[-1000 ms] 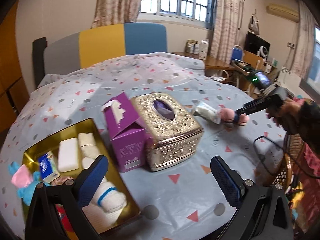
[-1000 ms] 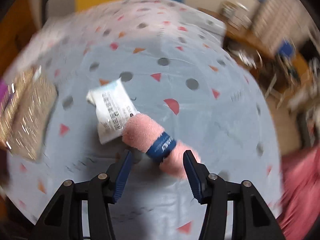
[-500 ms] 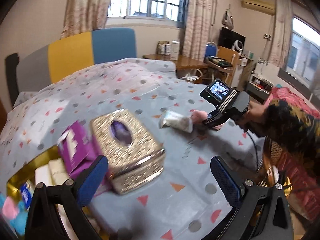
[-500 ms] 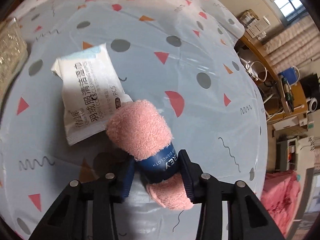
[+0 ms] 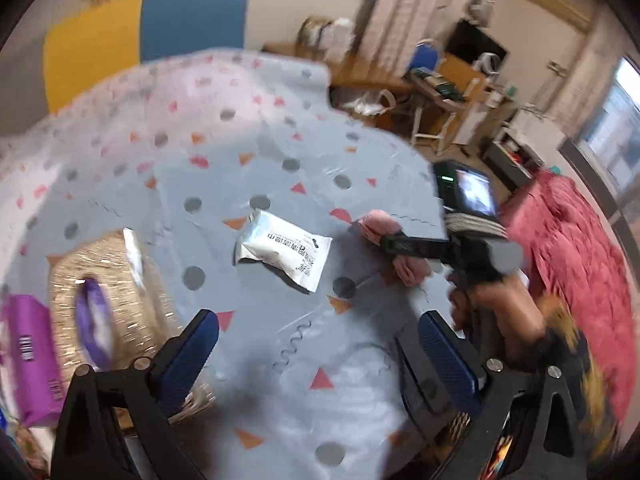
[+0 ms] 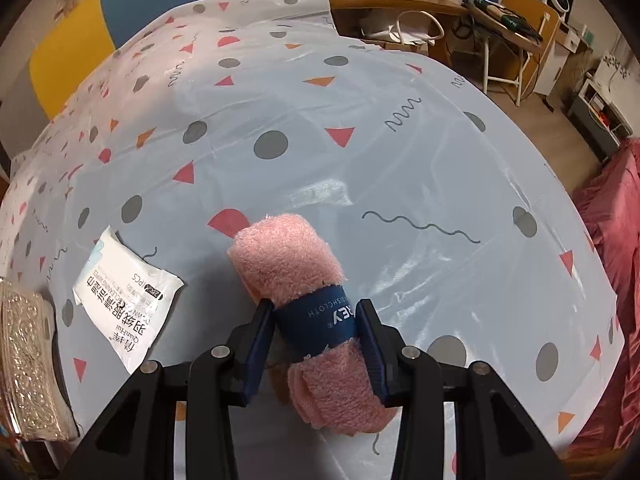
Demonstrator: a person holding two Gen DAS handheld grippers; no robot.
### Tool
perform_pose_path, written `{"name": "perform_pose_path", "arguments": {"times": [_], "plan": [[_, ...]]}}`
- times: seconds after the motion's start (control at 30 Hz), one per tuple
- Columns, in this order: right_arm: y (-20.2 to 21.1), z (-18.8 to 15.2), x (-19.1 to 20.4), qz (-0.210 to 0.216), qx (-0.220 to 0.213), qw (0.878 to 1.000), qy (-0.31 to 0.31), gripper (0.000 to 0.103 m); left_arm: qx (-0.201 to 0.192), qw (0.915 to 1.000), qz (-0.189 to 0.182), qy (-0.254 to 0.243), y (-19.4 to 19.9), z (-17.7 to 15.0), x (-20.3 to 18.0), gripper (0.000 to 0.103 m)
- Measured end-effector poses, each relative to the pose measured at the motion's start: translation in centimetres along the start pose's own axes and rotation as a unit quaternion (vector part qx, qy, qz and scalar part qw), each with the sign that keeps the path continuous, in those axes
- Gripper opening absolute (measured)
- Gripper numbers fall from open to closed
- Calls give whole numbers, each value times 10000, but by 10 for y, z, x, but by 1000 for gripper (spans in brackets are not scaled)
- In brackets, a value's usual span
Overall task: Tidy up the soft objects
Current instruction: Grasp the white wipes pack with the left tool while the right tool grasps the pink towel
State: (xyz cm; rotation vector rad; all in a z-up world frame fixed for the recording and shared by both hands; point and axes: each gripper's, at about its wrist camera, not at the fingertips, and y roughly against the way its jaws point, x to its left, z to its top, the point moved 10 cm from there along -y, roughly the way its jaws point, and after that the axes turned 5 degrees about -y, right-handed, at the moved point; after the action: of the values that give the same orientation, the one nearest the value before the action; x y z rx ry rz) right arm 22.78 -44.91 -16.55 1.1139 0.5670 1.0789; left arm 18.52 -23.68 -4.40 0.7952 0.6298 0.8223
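Blurred left view, things cut off at picture edges
The purple box (image 5: 28, 364) and gold tissue box (image 5: 108, 312) are smeared; the tissue box runs off the right-wrist picture; pink towel roll (image 6: 308, 312) perhaps lifted, its underside hidden

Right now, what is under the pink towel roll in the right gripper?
Under the pink towel roll, only patterned tablecloth shows. The right gripper clamps its blue band; the spot directly beneath is covered.
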Motion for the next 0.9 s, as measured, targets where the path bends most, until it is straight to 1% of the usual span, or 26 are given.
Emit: {"name": "perform_pose_path", "arguments": {"times": [0.03,0.13,0.17,0.33,0.43,0.53,0.6,0.67,0.77,0.83,0.87,0.9], "plan": [[-5,6,-3,15,22,10000,-11,42,139,9998,26,126,-15,4,2,99],[-3,6,-4,65,39,10000,-61,42,472,9970,162,588,-55,12,14,99],[-5,7,-5,76,52,9999,-67,42,547,9959,158,702,-67,15,16,99],[-8,7,-7,145,109,9998,-87,44,957,9858,232,1357,-123,23,32,99],[-12,8,-3,76,144,9999,47,45,1091,9798,245,1659,-147,27,39,99],[-14,8,-3,83,158,9998,51,45,1127,9729,250,2004,-163,33,47,99],[-16,6,-2,96,200,9997,49,45,1131,9698,327,2138,-171,37,53,99],[-17,7,0,64,211,9997,94,46,1118,9696,372,2146,-177,42,56,99],[-19,6,1,37,234,9996,134,47,1165,9727,542,1934,-184,45,59,94],[-21,6,2,19,237,9996,158,47,1308,9762,681,1592,-189,40,58,86],[-21,6,2,15,241,9996,163,47,1348,9787,813,1319,-190,35,58,83],[-22,6,3,6,260,9995,176,48,1304,9808,860,1165,-189,35,57,82]]}}
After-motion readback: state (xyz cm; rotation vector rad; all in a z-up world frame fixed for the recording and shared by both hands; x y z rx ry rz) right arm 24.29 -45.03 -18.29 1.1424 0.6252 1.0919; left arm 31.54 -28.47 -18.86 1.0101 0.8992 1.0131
